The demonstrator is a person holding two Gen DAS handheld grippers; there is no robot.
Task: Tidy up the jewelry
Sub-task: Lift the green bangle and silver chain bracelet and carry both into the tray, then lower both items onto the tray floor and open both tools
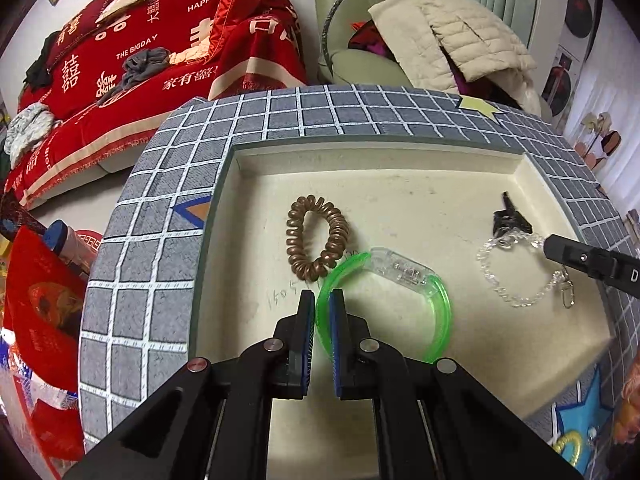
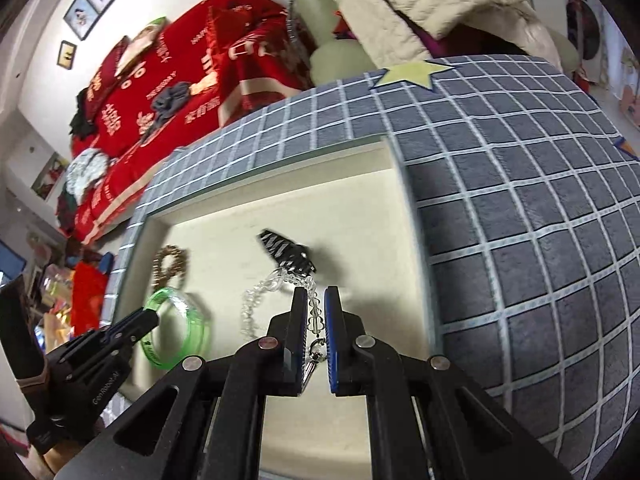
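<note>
A cream tray (image 1: pixel 400 184) with a grey checked rim holds the jewelry. My left gripper (image 1: pixel 322 300) is shut on the band of a green translucent bracelet (image 1: pixel 440 304); it also shows in the right wrist view (image 2: pixel 196 320). A brown coil hair tie (image 1: pixel 316 236) lies just beyond it. My right gripper (image 2: pixel 316 300) is shut on a clear bead bracelet (image 2: pixel 260 300) with a metal clasp; the bracelet also shows in the left wrist view (image 1: pixel 508 296). A black hair clip (image 2: pixel 286 252) lies at the bead bracelet's far end.
The tray's grey checked rim (image 2: pixel 520 200) rises on the right. A red blanket (image 1: pixel 140 60) covers a sofa behind, and a green chair holds a beige jacket (image 1: pixel 452 32). Red bags (image 1: pixel 44 304) stand at the left.
</note>
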